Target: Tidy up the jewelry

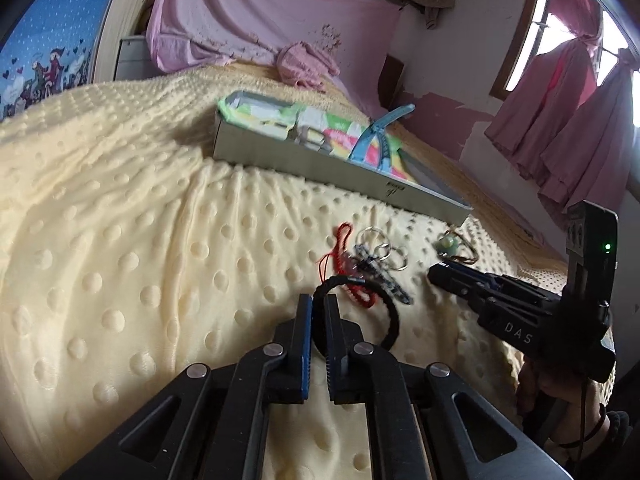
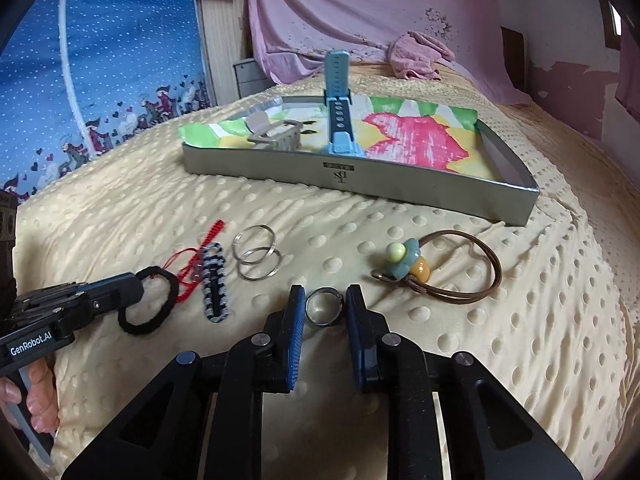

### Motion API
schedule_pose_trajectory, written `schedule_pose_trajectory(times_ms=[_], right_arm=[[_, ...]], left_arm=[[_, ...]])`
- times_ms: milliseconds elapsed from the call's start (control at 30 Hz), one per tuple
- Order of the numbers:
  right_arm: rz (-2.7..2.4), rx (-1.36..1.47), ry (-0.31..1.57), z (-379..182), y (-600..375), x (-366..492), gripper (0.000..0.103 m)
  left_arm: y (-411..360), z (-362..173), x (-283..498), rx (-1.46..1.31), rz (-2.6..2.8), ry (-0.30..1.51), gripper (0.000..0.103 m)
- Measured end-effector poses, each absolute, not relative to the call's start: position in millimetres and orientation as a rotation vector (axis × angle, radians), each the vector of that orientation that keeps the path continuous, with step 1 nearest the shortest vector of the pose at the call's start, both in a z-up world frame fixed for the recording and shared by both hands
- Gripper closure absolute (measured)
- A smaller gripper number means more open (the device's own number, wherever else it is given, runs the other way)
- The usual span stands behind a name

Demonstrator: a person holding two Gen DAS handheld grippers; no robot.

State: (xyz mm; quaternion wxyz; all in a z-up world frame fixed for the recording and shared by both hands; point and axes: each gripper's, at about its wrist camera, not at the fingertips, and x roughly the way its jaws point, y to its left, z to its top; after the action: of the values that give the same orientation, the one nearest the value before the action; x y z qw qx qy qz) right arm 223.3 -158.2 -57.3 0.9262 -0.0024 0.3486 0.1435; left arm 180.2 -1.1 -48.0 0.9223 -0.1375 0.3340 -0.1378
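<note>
My left gripper [image 1: 319, 306] is shut on a black hair tie [image 1: 390, 322], which lies on the blanket; it also shows in the right wrist view [image 2: 150, 304] with the left gripper [image 2: 136, 286] at its upper left. My right gripper [image 2: 323, 300] is open, its fingers either side of a metal ring [image 2: 323, 307] on the blanket. It shows in the left wrist view [image 1: 438, 272]. Nearby lie a red cord [image 2: 208, 236], a black-and-grey braided bracelet [image 2: 216, 284], linked key rings [image 2: 256, 254] and a beaded brown hair tie [image 2: 440, 268].
A shallow grey box [image 2: 360, 172] lined with bright paper sits further back on the dotted yellow blanket [image 2: 120, 216]. It holds a blue watch strap [image 2: 338, 112] and a metal clip [image 2: 276, 136]. Pink cloth [image 2: 420, 56] lies at the bed's far end.
</note>
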Motion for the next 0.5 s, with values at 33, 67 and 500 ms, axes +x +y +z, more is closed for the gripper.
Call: schedule_pose_trajectory(times_ms=[33, 67, 500], right_arm=[[0.307, -0.003, 0.704, -55.7, -158.1, 220.9, 0.085], [0.317, -0.002, 0.692, -53.6, -157.7, 218.3, 0.085], [0.340, 0.028, 0.589, -34.6, -166.8, 202.0, 0.085]], left_arm=[[-2.6, -45.7, 177.5, -0.280, -0.298, 0.671, 0.097], [-4.5, -42.9, 174.6, -0.275, -0.317, 0.653, 0.097], [-20.0, -17.2, 161.1, -0.214, -0.375, 0.575, 0.097]])
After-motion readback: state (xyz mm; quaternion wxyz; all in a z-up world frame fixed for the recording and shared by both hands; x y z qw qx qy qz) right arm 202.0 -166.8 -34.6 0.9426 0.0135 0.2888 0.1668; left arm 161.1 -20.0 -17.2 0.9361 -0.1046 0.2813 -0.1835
